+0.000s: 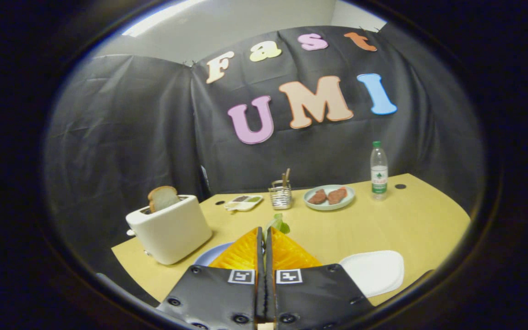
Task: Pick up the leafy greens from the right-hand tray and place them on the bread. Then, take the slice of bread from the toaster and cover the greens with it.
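The gripper [264, 229] was held above the yellow wooden table [410, 220], and its two fingers [241, 252] stood nearly together, with only a thin slit between them. At their tips a piece of leafy greens [278, 223] stuck out, so both fingers seemed to press on it and the greens were lifted off the table surface. How much of the greens was hidden between the fingers, I could not tell.

Just under the left finger, a part of a blue plate [211, 254] was visible; whatever lay on it was covered by the fingers. To the right of the fingers, near the front side of the table, there was a white tray [376, 271] with rounded corners.

On the left of the fingers stood a white toaster [170, 233], and one slice of bread [162, 198] rose upright out of its slot. Beyond the fingers, toward the black cloth wall, there were a small flat dish [244, 202] with dark and green contents, a wire holder [281, 196] with some sticks standing in it, and a pale green plate [329, 197] with two brown pieces of meat [328, 196] lying side by side. A clear water bottle [378, 172] with a green cap stood upright to the right of that plate, well apart from the tray.
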Motion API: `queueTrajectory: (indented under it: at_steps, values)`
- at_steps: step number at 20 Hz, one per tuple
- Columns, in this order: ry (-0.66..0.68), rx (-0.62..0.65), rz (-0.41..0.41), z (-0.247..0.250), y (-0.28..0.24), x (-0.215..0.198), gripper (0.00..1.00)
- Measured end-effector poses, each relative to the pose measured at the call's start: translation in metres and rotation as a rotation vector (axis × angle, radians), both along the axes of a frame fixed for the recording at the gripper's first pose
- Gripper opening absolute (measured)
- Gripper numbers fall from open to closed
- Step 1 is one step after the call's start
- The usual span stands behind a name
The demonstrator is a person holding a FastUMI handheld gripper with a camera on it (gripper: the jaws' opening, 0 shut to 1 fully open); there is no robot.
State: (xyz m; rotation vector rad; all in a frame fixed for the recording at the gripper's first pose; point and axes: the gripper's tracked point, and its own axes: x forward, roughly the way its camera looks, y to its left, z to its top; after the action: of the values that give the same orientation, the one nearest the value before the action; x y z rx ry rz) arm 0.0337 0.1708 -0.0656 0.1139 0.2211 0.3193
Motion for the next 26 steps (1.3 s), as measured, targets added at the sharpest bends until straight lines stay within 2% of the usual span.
queueTrajectory:
  at_steps: [5, 9, 12, 18, 26]
  values:
    - [0.004, 0.114, 0.137, 0.004, 0.074, -0.008, 0.03]
    - [0.065, 0.173, 0.182, -0.012, 0.102, -0.007, 0.03]
    - [0.139, 0.144, 0.161, -0.042, 0.103, 0.001, 0.03]
    - [0.242, 0.045, 0.044, -0.086, 0.07, 0.012, 0.04]
    - [0.288, -0.123, 0.011, -0.125, 0.046, 0.003, 0.04]
